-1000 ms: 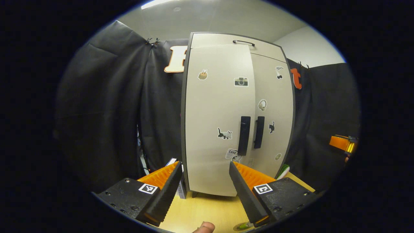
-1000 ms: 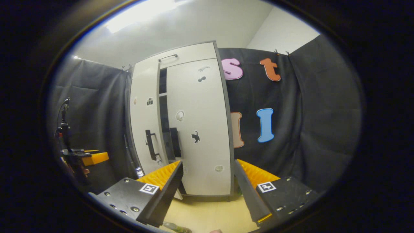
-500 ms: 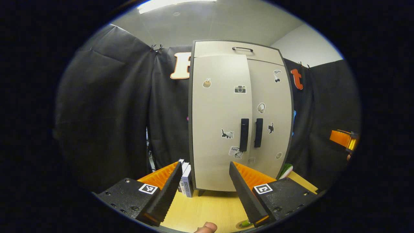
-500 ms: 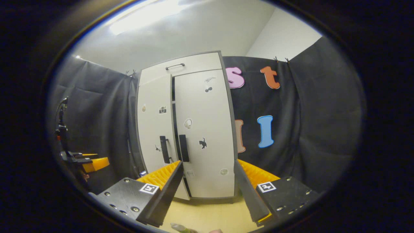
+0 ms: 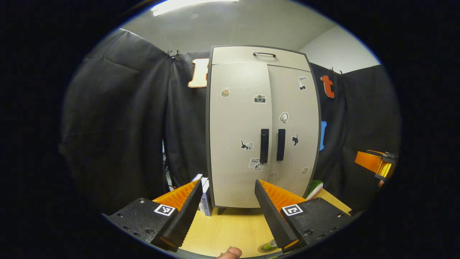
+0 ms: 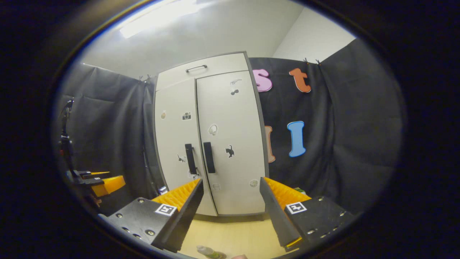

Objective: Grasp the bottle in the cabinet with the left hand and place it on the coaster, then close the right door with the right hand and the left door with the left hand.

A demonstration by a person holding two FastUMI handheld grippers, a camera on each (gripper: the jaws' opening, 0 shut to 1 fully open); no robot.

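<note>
- Standing upright on the worktop (image 5: 230,230), the tall cabinet (image 5: 262,133) has its two doors shut, two dark vertical handles side by side at the middle.
- One bottle (image 6: 209,252) lies tilted at the near edge; a coaster (image 5: 266,248) sits under it.
- Left gripper (image 5: 226,212) and right gripper (image 6: 231,212) both face the cabinet, jaws spread wide, holding nothing.

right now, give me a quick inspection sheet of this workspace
surface: wooden table, bare in front of the cabinet
job's things: cabinet, left door and right door both shut; bottle on coaster at near edge
clutter: books left of cabinet; green-and-white item to its right
grippers: left gripper open, empty; right gripper open, empty
cables: nothing seen
surroundings: black cloth wall, ceiling light
</note>
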